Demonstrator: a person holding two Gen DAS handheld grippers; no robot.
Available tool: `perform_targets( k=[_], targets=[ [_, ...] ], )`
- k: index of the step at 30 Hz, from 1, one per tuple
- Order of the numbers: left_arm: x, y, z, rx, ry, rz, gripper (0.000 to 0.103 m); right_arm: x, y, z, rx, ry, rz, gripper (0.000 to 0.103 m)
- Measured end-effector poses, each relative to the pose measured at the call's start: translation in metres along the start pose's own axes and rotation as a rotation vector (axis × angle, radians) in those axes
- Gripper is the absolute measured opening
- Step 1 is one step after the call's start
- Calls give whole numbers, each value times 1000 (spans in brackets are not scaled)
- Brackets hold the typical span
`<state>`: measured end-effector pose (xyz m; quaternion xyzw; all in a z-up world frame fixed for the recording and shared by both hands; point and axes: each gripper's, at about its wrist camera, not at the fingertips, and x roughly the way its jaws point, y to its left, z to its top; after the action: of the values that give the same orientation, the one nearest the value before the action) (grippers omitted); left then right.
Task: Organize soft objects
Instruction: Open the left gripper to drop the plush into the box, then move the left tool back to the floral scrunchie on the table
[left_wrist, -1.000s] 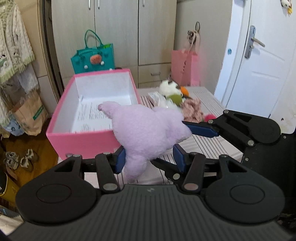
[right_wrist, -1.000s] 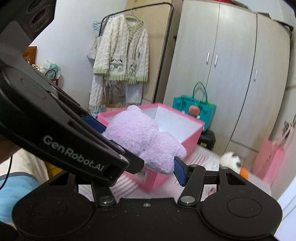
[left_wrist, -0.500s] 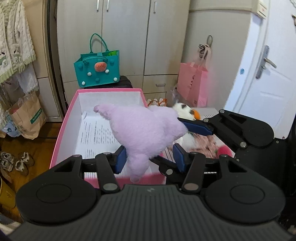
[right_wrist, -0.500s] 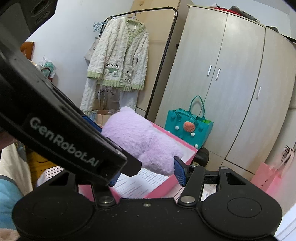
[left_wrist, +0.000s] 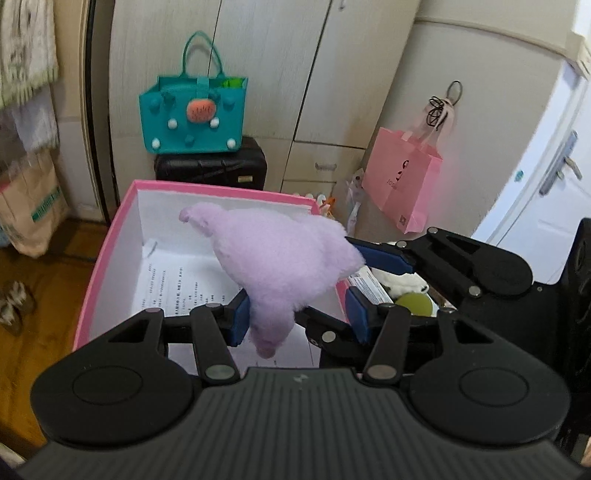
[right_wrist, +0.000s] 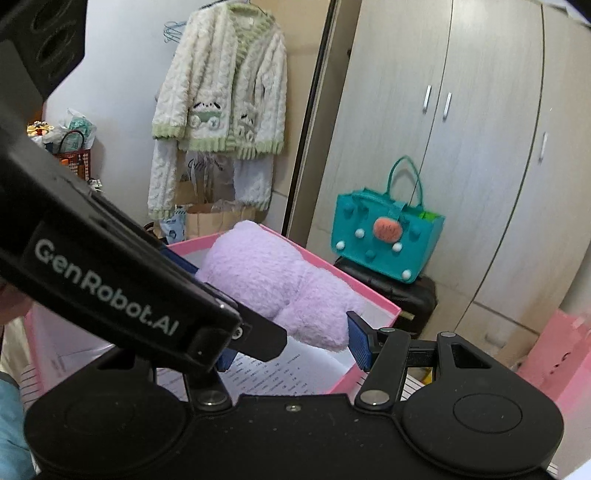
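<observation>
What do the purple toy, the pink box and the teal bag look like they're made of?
Purple toy: plush fabric with short fuzzy pile, sagging softly. Pink box: probably paperboard, with thin stiff walls, matte pink outside and white inside. Teal bag: looks like felt, a flat matte surface with small pompoms, though that is uncertain.

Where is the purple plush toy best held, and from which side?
The purple plush toy is best held by both ends: left gripper on the narrow limb from the near side, right gripper on the thick end from the right. It is soft; a single middle grip would probably let it sag.
</observation>
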<state>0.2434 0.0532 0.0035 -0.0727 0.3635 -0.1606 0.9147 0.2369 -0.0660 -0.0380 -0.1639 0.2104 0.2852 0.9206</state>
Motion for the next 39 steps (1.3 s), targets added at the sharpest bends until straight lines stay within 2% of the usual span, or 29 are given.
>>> perform_targets(
  k=[2,4,5,6,8,17,20,24,32,39],
  targets=[
    [13,10,5,-39,27,-23,51,12,-2,2,-4,21,6,64],
    [28,20,10,-92,75,-76,53,22,-3,6,-20,44,20,64],
    [35,26,12,-129,104,-100,51,26,-2,8,-28,59,32,62],
    [41,31,13,-164,118,-112,51,31,-2,9,-42,83,37,58],
    [49,37,13,-200,123,-137,51,36,-5,11,-48,110,32,58],
    [56,43,13,-221,130,-108,53,42,-10,13,-43,150,7,58],
    [46,40,13,-199,130,-111,52,31,-12,10,-34,146,30,60],
    [21,28,12,-111,91,-34,55,9,-15,6,-4,136,58,61],
    [-37,-6,9,42,44,19,63,-42,-31,3,152,124,180,61],
    [-90,-44,-2,137,24,-26,70,-104,-40,6,222,119,212,62]
  ],
)
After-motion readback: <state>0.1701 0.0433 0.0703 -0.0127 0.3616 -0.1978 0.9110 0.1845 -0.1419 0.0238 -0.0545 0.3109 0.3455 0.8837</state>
